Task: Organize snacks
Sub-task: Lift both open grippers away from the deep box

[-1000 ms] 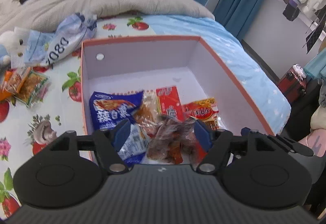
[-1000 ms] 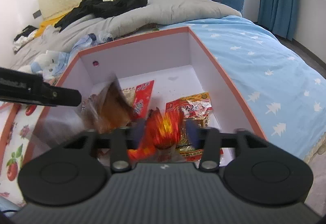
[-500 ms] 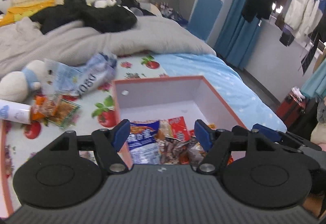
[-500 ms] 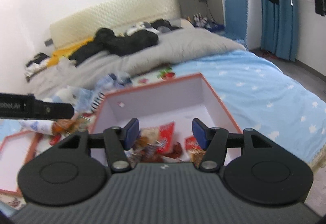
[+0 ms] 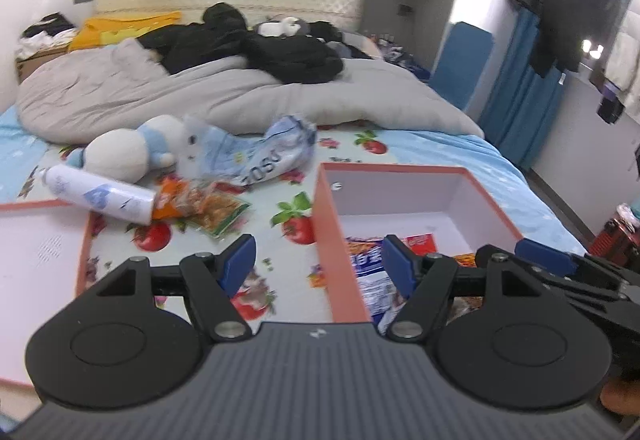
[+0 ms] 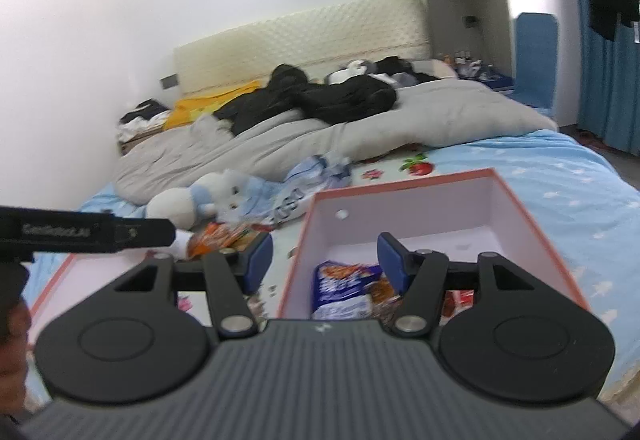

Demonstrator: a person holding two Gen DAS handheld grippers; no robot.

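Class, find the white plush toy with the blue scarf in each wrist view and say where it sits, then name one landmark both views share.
Left wrist view: the plush toy lies left of centre on the bedsheet, just behind the white spray can.
Right wrist view: the plush toy sits left of centre, left of the box.
Shared landmark: the orange-rimmed box holding snack packets.

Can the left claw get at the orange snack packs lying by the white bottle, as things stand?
Probably yes. The left claw is open and empty, and the orange snack packs lie in the open on the bedsheet, ahead and to its left. Only the white bottle touches their left end, so approach from the right.
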